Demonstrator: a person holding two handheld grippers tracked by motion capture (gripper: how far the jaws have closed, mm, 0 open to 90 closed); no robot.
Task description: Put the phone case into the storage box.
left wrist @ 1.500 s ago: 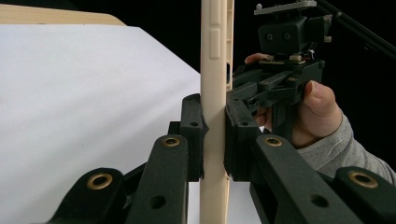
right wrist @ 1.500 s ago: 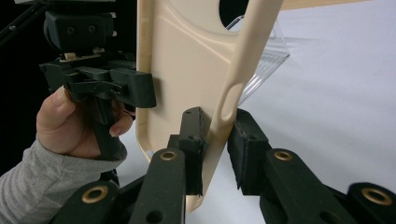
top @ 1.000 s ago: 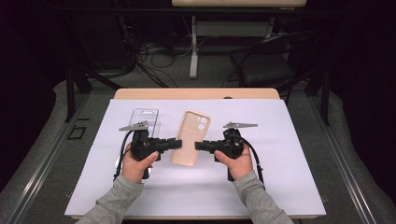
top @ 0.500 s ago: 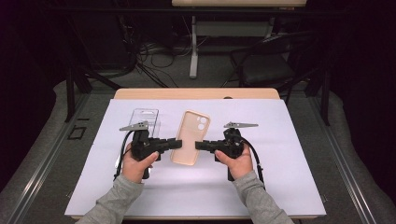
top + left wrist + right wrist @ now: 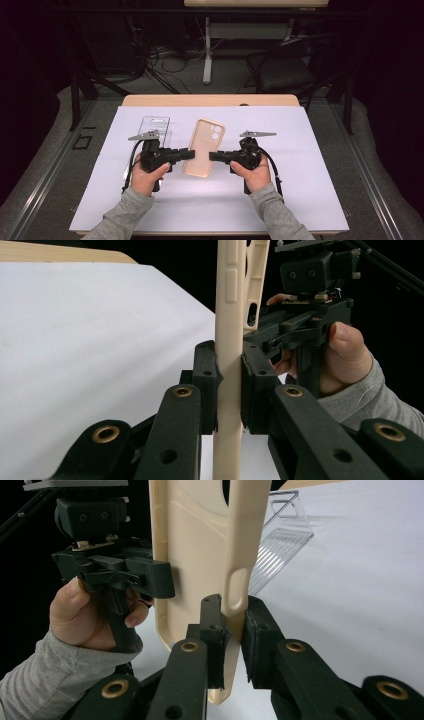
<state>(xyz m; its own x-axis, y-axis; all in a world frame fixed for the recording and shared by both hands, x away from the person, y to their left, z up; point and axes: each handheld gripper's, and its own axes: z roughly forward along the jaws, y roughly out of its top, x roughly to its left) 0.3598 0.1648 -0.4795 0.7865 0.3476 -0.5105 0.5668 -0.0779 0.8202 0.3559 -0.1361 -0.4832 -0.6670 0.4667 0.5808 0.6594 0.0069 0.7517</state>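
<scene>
Both grippers, left gripper [image 5: 188,154] and right gripper [image 5: 212,156], pinch the beige phone case [image 5: 204,146] by opposite side walls above the table [image 5: 310,165]; it seems light, thin, somewhat flexible, so edges grip best.

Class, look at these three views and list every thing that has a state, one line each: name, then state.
Beige phone case: empty, inner side up, held above the white sheet by its two long edges.
Left tool: shut on the case's left edge.
Right tool: shut on the case's right edge.
Clear plastic package: lying flat on the sheet, untouched.
</scene>
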